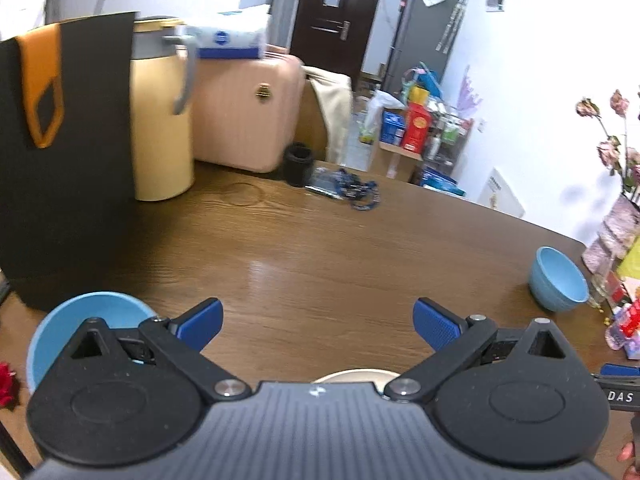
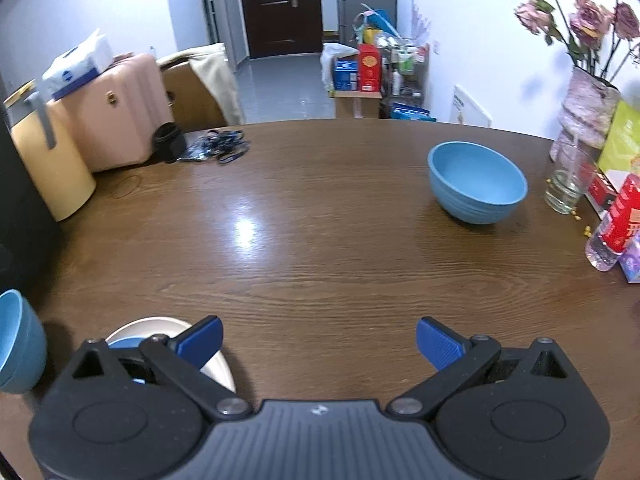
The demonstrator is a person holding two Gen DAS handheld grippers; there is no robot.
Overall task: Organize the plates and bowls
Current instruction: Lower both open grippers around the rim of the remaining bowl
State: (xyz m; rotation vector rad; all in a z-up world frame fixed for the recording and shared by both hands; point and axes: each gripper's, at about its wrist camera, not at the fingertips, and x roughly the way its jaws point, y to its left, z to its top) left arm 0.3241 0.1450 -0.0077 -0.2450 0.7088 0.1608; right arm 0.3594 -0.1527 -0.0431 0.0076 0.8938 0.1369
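Left gripper [image 1: 318, 324]: fingers spread wide, holds nothing, over bare wood.
Right gripper [image 2: 319, 342]: fingers also wide apart, nothing between them.
Table [image 2: 320, 240]: middle is free; far edge curves at 12 o'clock.
Black board [image 1: 68, 152]: stands at 10 o'clock, closes the left side.
Far bowl [image 2: 477, 182]: blue, upright, at 1 o'clock, near glass [image 2: 568, 184].
Near bowl [image 1: 88, 328]: blue, at 8 o'clock, partly behind left finger.
Plate [image 2: 212, 364]: cream, at 7 o'clock, half hidden.

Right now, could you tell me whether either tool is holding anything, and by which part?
Nothing is held. The left tool and right tool are both open over the table.
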